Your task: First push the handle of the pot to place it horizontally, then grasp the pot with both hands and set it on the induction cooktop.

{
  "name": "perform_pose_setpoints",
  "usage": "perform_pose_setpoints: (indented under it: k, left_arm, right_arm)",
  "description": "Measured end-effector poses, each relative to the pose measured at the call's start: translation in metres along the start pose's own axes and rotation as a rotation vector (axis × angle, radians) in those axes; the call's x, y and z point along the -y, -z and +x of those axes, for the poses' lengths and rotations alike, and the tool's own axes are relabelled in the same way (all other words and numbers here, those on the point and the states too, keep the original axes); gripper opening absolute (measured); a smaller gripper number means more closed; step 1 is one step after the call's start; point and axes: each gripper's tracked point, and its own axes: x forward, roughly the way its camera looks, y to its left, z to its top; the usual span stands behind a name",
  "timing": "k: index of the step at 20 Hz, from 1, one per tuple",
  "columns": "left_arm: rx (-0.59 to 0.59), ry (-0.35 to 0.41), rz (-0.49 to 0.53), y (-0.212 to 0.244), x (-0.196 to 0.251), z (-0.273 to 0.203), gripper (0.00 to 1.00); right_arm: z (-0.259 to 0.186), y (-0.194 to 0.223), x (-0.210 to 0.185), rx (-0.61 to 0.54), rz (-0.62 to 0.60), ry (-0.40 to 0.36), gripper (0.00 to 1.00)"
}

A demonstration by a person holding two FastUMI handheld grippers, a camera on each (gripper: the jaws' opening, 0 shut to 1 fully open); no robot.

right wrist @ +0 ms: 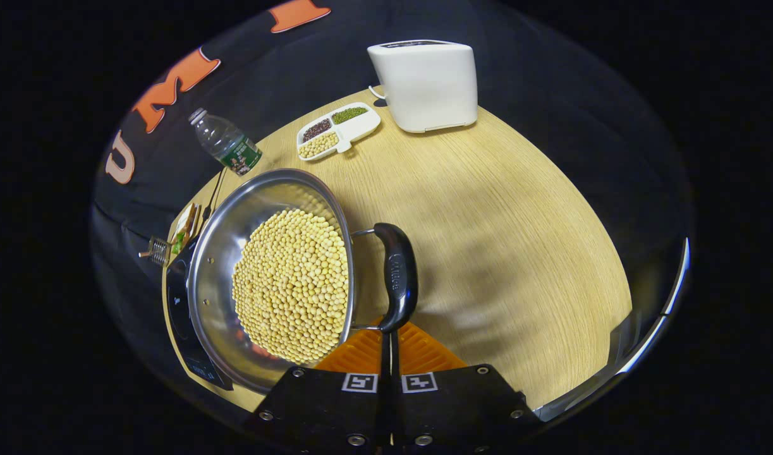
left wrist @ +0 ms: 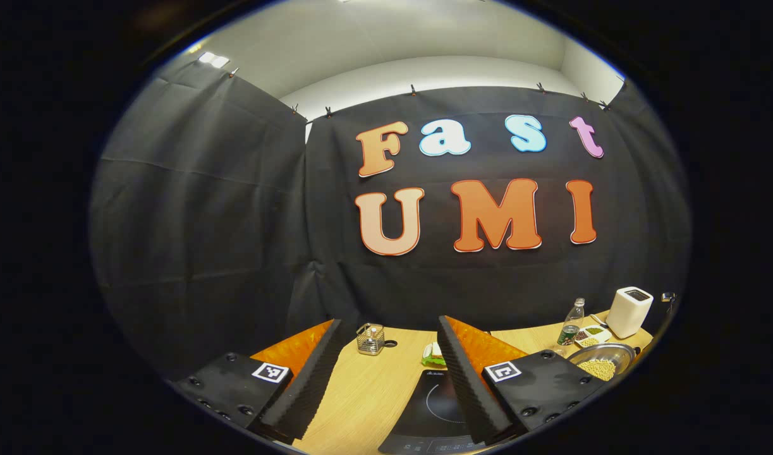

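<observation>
A steel pot [right wrist: 212, 272] full of soybeans [right wrist: 291, 284] stands on the wooden table, its left side over the edge of the black induction cooktop [right wrist: 179, 316]. Its black handle [right wrist: 397, 275] runs along the pot's right side. My right gripper [right wrist: 389, 335] is shut, with its tips against the handle's near end. In the left gripper view, my left gripper [left wrist: 389, 321] hangs open above the table, and the cooktop [left wrist: 433, 404] lies under its right finger. The pot [left wrist: 604, 361] sits farther off at the right.
Behind the pot stand a water bottle [right wrist: 225, 142], a divided dish of beans [right wrist: 339, 129] and a white appliance [right wrist: 427, 82]. A small wire basket [left wrist: 370, 339] and a green-and-white packet [left wrist: 432, 357] lie beyond the cooktop. Bare tabletop [right wrist: 500, 240] stretches right of the handle.
</observation>
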Motion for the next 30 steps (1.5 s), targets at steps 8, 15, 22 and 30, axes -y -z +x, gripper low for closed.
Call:
perform_pose_setpoints:
  k: [8,15,22,30]
  left_arm:
    - [-0.073,0.094,-0.014,0.025,0.037,0.015,0.97]
    - [-0.19,0.178,-0.045,0.063,0.069,0.022,0.97]
    - [-0.263,0.248,-0.052,0.089,0.106,0.021,0.97]
    - [-0.372,0.363,-0.064,0.126,0.171,0.021,0.99]
  right_arm:
    - [0.008,-0.028,0.021,0.001,0.04,0.01,0.0]
    - [0.005,-0.044,0.036,0.021,0.049,0.008,0.0]
    - [0.001,-0.047,0.032,0.046,-0.001,0.004,0.0]
    - [-0.025,-0.065,0.022,0.117,0.018,-0.074,0.06]
